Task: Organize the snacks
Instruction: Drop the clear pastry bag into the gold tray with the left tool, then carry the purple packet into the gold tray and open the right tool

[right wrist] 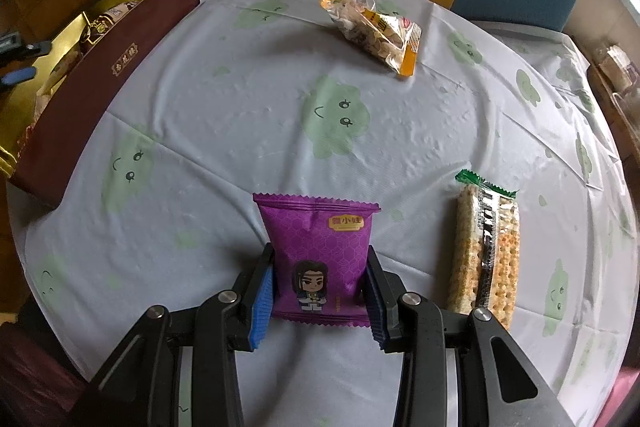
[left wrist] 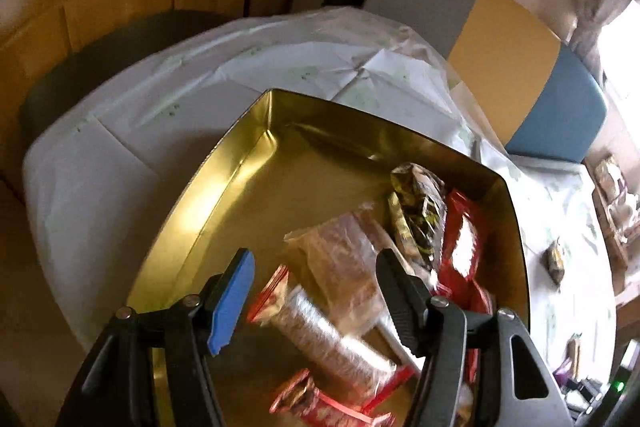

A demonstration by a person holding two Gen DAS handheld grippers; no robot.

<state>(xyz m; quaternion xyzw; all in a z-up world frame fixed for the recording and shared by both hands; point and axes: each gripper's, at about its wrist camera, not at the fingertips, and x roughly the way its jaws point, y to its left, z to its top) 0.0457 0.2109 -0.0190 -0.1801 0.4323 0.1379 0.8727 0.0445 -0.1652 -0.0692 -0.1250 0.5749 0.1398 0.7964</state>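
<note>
1. Now the right gripper (right wrist: 318,291) is closed onto the purple snack packet (right wrist: 320,259), its blue pads pressing the packet's two side edges; the packet lies flat on the tablecloth (right wrist: 248,131) near the table's near edge, its short crimped ends running toward and away from the claw.
2. The left gripper (left wrist: 316,291) stands wide apart and holds nothing; it hangs over the gold tin (left wrist: 256,183), with a clear-wrapped biscuit roll (left wrist: 328,335) lying loose below the gap between its fingers, untouched as far as the blurred view shows.
3. The tin already carries several snacks toward its right side: a brown cake pack (left wrist: 344,263), a dark gold-printed bag (left wrist: 420,215) and red wrappers (left wrist: 464,243). Its far left corner is bare.
4. From the right claw the tin, seen here by its maroon outer wall (right wrist: 116,75), sits at the table's left edge, well apart from the purple packet and up-left of it. That bearing is what the coming move turns on, I judge: lift, carry left, release inside.
5. Still loose on the cloth: a green-ended cracker pack (right wrist: 484,251) just right of the claw, its long axis pointing away, and an orange-trimmed nut bag (right wrist: 376,27) toward the far edge. The right hand is nearer to both.
</note>
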